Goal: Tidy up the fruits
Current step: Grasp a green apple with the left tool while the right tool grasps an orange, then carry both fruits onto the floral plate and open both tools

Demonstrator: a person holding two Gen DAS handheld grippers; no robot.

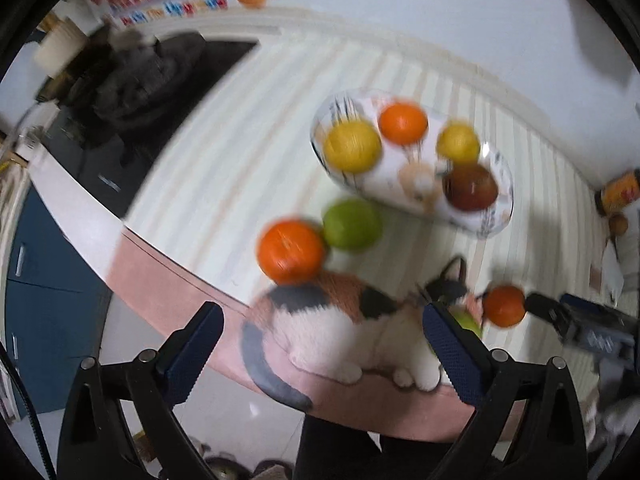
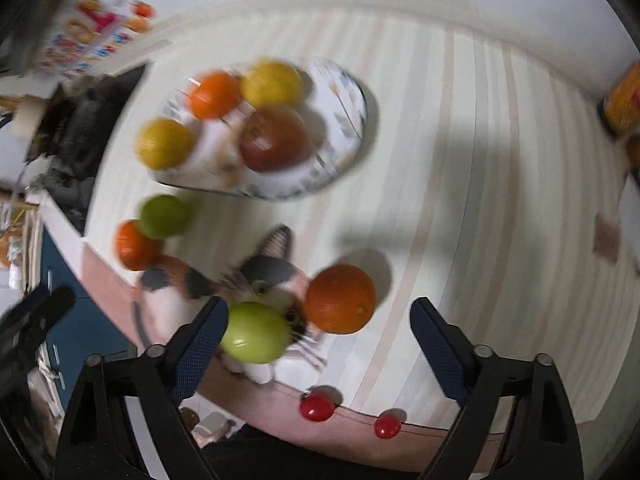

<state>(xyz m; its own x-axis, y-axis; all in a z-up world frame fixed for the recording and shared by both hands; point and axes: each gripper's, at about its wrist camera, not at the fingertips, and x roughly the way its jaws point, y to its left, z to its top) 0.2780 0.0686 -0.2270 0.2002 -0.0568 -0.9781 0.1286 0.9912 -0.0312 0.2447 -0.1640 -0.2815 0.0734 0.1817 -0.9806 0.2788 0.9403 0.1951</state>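
Observation:
A patterned oval plate point(image 1: 496, 216) point(image 2: 348, 120) holds two yellow fruits point(image 1: 352, 146) point(image 1: 458, 142), an orange point(image 1: 403, 123) and a red apple point(image 1: 472, 187) point(image 2: 274, 138). On the striped tablecloth lie an orange point(image 1: 291, 251) point(image 2: 134, 245) and a green apple point(image 1: 351, 224) point(image 2: 164, 216). Nearer lie another orange point(image 2: 341, 299) point(image 1: 504, 306) and a green apple point(image 2: 256, 333). My left gripper point(image 1: 320, 344) is open above the table's front edge. My right gripper point(image 2: 320, 332) is open, with the near green apple touching its left finger point(image 2: 200, 344) and the near orange between the fingers.
A calico cat picture point(image 1: 340, 320) is printed on the cloth by the pink table edge point(image 1: 160, 292). Two small red fruits point(image 2: 317, 407) point(image 2: 387, 426) lie at the front edge. An orange jar point(image 1: 618, 192) stands at the right. A dark chair point(image 1: 132, 80) is beyond the table.

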